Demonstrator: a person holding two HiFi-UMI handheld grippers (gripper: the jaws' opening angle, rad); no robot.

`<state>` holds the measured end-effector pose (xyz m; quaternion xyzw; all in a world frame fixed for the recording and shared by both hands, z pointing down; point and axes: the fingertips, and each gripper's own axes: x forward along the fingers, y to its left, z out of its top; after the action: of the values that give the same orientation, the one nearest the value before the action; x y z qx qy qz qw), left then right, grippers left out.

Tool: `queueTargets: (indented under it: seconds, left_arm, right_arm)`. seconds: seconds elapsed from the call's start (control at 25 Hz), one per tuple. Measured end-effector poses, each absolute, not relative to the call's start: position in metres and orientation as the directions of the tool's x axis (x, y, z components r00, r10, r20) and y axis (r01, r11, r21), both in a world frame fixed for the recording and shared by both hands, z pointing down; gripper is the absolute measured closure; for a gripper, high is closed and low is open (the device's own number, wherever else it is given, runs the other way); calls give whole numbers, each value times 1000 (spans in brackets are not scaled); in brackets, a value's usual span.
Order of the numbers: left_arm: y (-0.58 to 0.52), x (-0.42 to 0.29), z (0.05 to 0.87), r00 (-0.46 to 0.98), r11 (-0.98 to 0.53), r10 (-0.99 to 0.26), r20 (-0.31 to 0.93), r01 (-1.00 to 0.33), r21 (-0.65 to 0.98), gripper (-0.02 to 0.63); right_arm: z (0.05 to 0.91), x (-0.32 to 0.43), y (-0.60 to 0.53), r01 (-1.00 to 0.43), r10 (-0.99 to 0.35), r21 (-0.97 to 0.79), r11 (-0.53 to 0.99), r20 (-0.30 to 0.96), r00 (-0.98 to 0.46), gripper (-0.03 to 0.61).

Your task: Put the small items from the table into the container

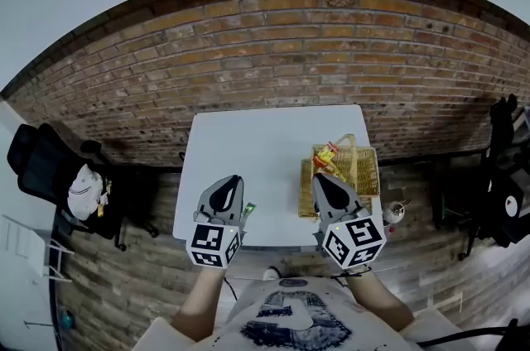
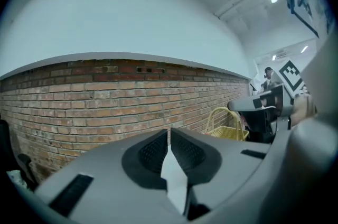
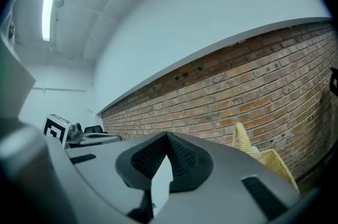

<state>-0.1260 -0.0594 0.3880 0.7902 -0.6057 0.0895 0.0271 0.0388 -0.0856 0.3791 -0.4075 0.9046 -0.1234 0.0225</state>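
Observation:
A white table [image 1: 248,151] carries a wicker basket [image 1: 368,175] at its right side, with yellow and red packets [image 1: 327,159] in its near left corner. My left gripper [image 1: 233,182] hovers over the table's front left, jaws shut and nothing between them [image 2: 169,130]. A small green item [image 1: 248,209] lies just right of it near the front edge. My right gripper [image 1: 321,179] is at the basket's near left corner, also shut and empty [image 3: 167,136]. Both gripper views look level at the brick wall, each with the basket [image 2: 229,128] [image 3: 264,157] at one side.
A brick wall [image 1: 331,60] stands behind the table. A black office chair [image 1: 37,163] with a white bag [image 1: 84,190] is at the left. Dark equipment [image 1: 501,192] stands at the right. A small white and red object [image 1: 396,211] sits right of the basket.

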Motion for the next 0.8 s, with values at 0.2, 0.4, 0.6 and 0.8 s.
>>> queueTargets:
  seconds: [0.2,0.4,0.6,0.8]
  left_arm:
    - [-44,-172,384,246,-257,-957,155,-965,-56,560]
    - [-31,-210,386,245,-253,-960,136,-966,-44,566]
    - [-23,-227,389,247,-251,-960,129,-968,-19,568]
    - [-19,-232,393,245,-249,-961,131,-968,-13,568]
  right_arm:
    - [379,-11,-74,-728,-737,-230,646,64,-673,558]
    - [385,-46,-62,-735,-741,-217,642,72,-668,558]
    - [387,-63,-54,-743,-744,-206,637,86,-662,558]
    - [387,-69,-52,-753,-753,-198,627,92,-651,558]
